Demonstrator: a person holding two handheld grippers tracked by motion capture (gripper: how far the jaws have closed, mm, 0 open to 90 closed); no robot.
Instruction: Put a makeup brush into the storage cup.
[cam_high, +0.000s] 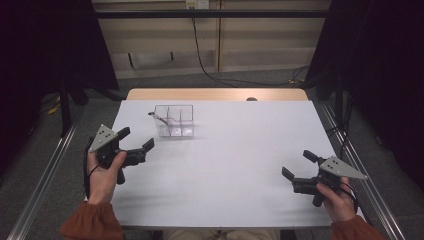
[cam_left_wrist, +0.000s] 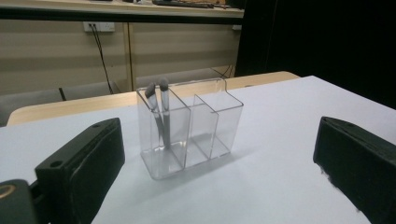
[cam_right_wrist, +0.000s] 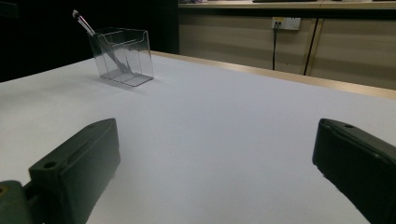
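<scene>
A: The left gripper (cam_high: 136, 143) hangs at about nine o'clock on the table (cam_high: 235, 165), jaws spread wide and holding nothing. It faces the clear organizer (cam_high: 174, 121), which stands near it toward eleven o'clock.

B: And the right gripper (cam_high: 299, 165)?

A: At about four o'clock, near the table's right edge, jaws also wide with nothing between them. It is well apart from the organizer (in the right gripper view the box sits far off at upper left (cam_right_wrist: 122, 63)).

B: What is in the organizer?

A: In the left gripper view it shows as a box with several compartments (cam_left_wrist: 189, 126). Two slim brushes (cam_left_wrist: 159, 112) stand in the left-hand compartment, soft tips up, leaning a little. The other compartments look empty.

B: So how far along is the work?

A: I judge it either near its end or not yet begun. The brushes are in the box, nothing else lies loose on the table, and neither gripper touches anything. If the brushes are to come out, that is all left to do, and the left gripper is the better placed for it.
</scene>
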